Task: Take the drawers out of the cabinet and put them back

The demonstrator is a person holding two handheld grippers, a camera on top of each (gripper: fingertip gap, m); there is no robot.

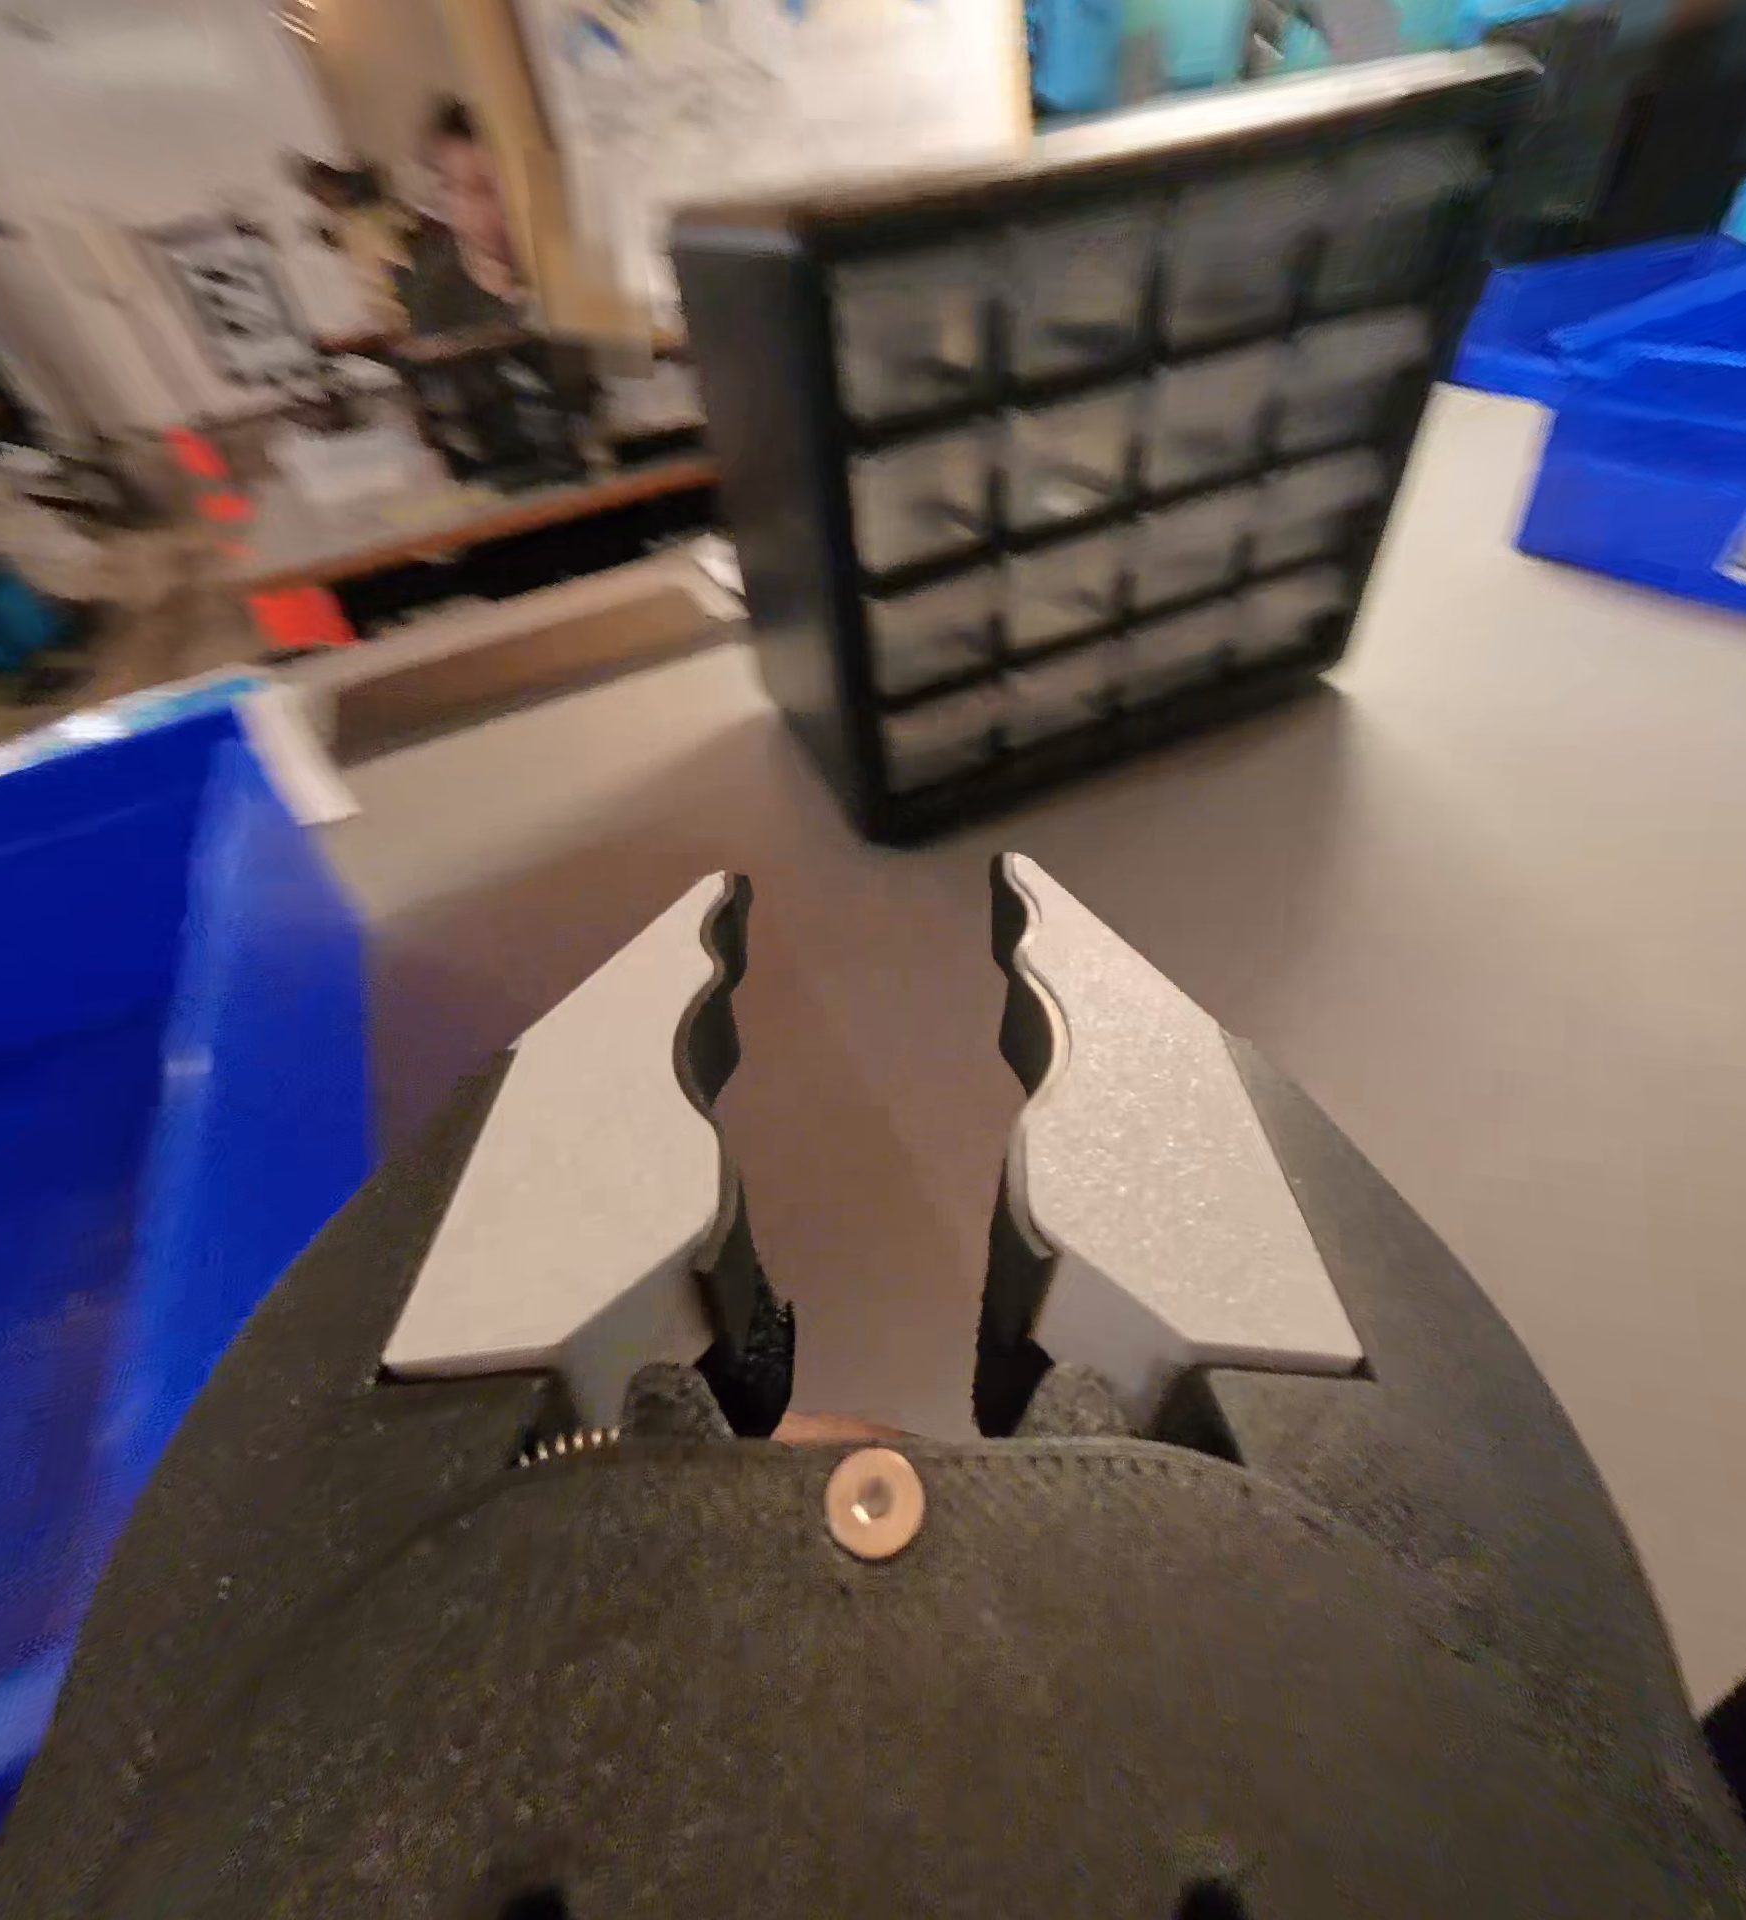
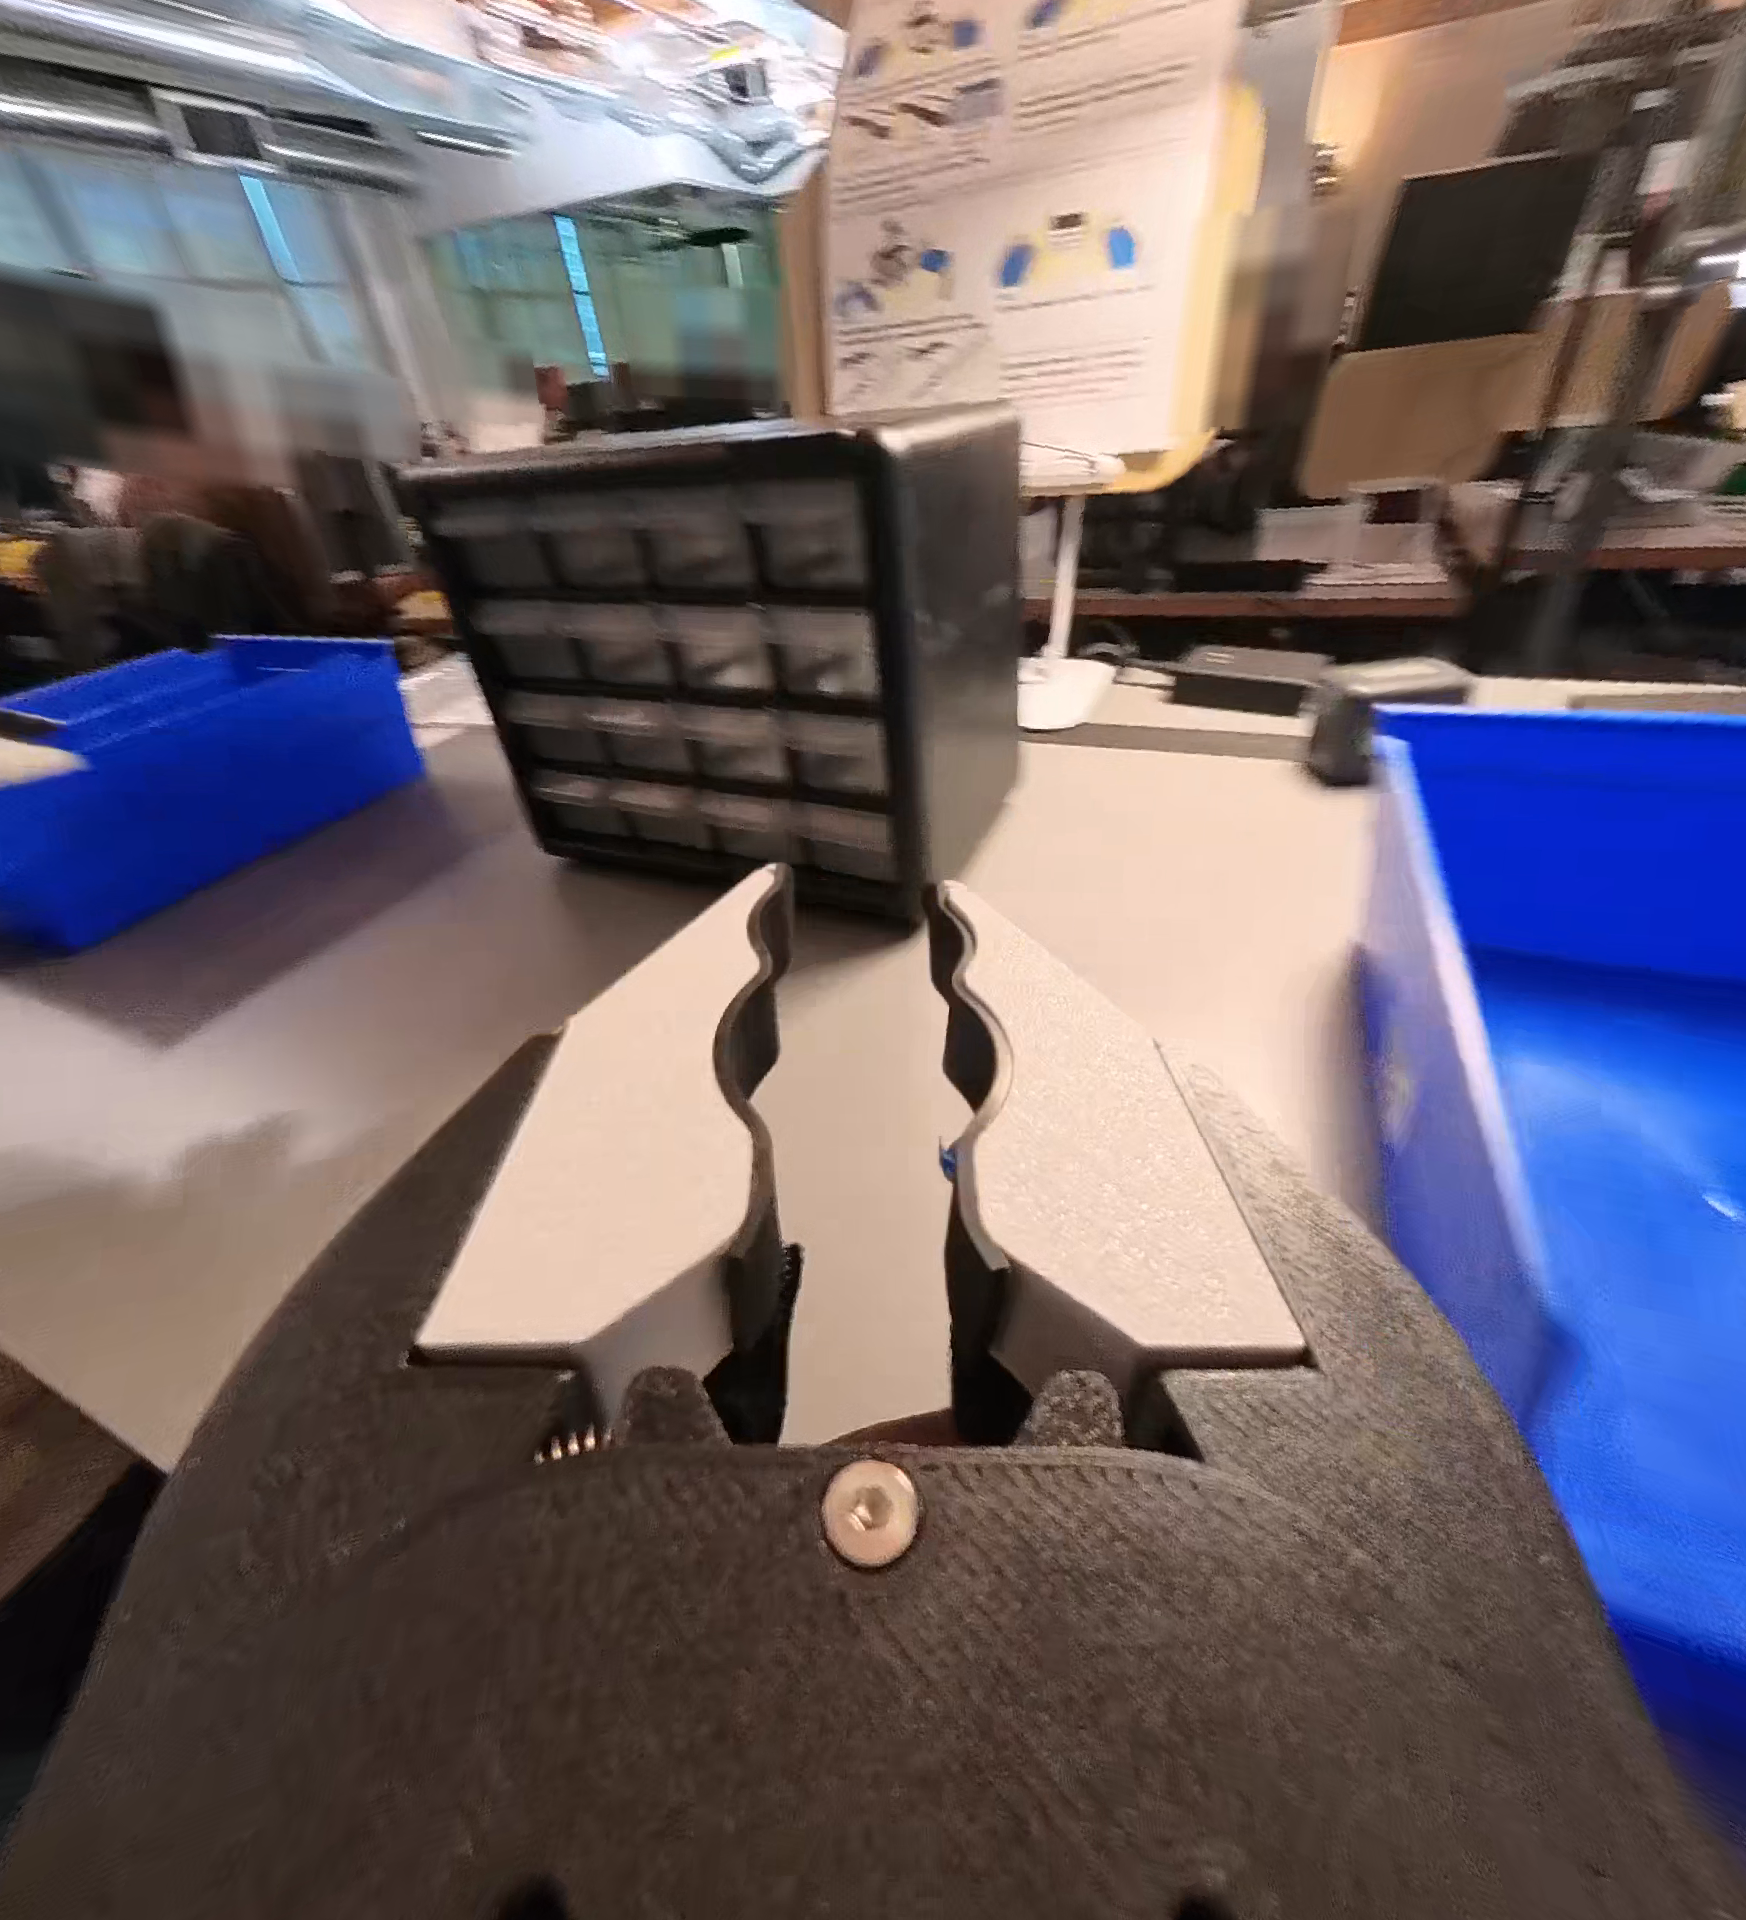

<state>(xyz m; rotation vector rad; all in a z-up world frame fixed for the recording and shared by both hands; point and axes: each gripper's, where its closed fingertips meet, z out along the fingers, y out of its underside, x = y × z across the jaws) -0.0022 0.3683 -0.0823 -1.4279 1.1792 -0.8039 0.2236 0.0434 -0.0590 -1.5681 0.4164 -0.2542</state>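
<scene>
- The black plastic cabinet [image 1: 1087, 457] with its four-by-four grid of small clear drawers [image 1: 1139, 488] stands upright on the grey table [image 1: 1471, 935], ahead of both grippers; every drawer front looks seated in its slot, though blur hides the detail.
- The left gripper [image 1: 869, 894] hangs over bare table short of the cabinet, its grey fingers [image 1: 640, 1091] spread wide with only tabletop between them.
- The right gripper [image 2: 858, 904] points at the cabinet's lower right corner [image 2: 910, 883], fingers parted more narrowly, gripping nothing.
- A blue plastic bin [image 1: 100, 1143] crowds close on the left gripper's left side; from the right gripper's side it sits left of the cabinet [image 2: 194, 769].
- A second open blue plastic bin [image 2: 1627, 1143] sits just beside the right gripper on its right, its near wall [image 2: 1420, 1039] close to the fingers.
- Behind the table: a white poster board [image 2: 1025, 208], a white lamp base [image 2: 1056, 686], a small dark box [image 2: 1368, 717], and cluttered benches.
- The stretch of table between each gripper and the cabinet's front is open.
</scene>
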